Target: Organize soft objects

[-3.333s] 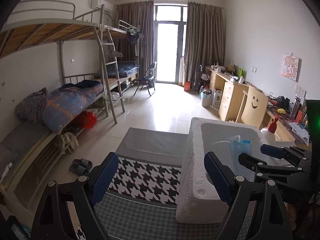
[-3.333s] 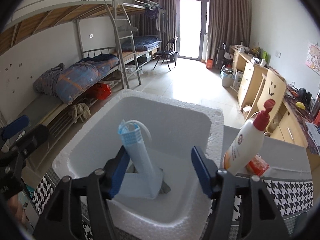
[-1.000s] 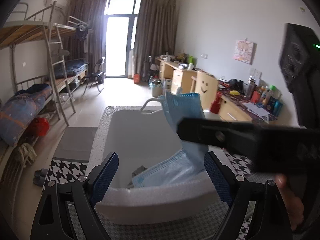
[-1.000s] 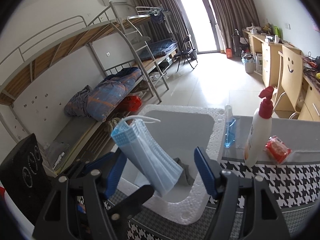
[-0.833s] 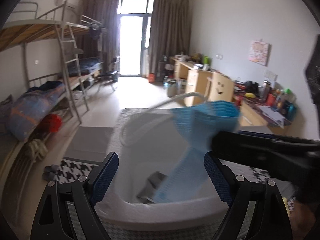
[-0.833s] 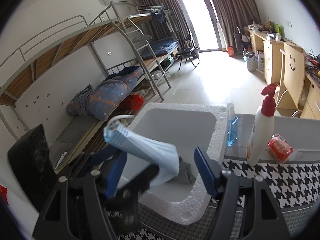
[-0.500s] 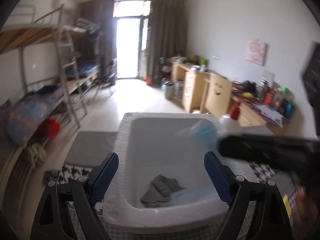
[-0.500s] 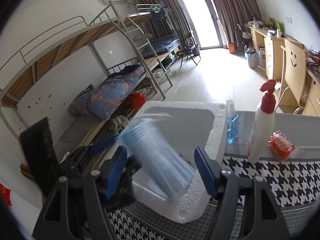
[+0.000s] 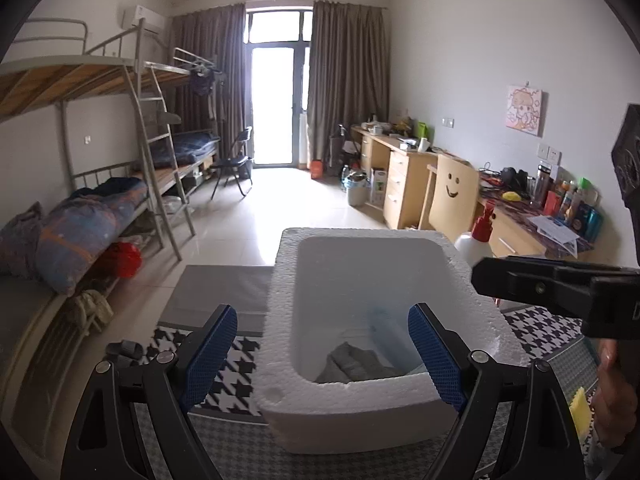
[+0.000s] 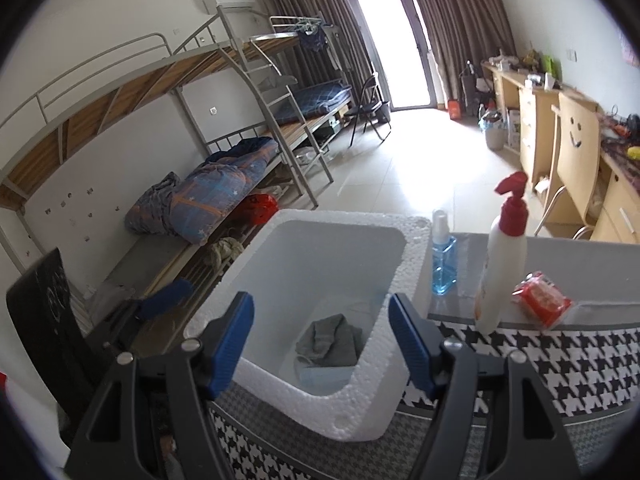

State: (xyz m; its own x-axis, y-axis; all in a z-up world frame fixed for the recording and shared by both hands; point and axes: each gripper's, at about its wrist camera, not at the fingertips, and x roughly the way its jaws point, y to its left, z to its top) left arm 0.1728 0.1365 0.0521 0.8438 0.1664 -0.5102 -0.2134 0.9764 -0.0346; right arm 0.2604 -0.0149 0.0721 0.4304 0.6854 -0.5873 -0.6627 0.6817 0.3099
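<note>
A pale blue face mask (image 10: 324, 376) lies on the floor of a white foam box (image 10: 396, 256), beside a crumpled grey cloth (image 10: 330, 340) (the mask's outline is faint in the left wrist view), below and ahead of both hand-held grippers. The right gripper (image 10: 320, 344) hangs over the box's near rim, jaws apart and empty, touching nothing. The left gripper (image 9: 322, 354) hovers at the box's other side, jaws wide and also empty. The box sits on a houndstooth-covered table (image 10: 580, 356), near its left edge. Just to the box's right stand a small blue spray bottle (image 10: 443, 260) and a white pump bottle (image 10: 502, 264), with a red packet (image 10: 542, 300) beside them.
</note>
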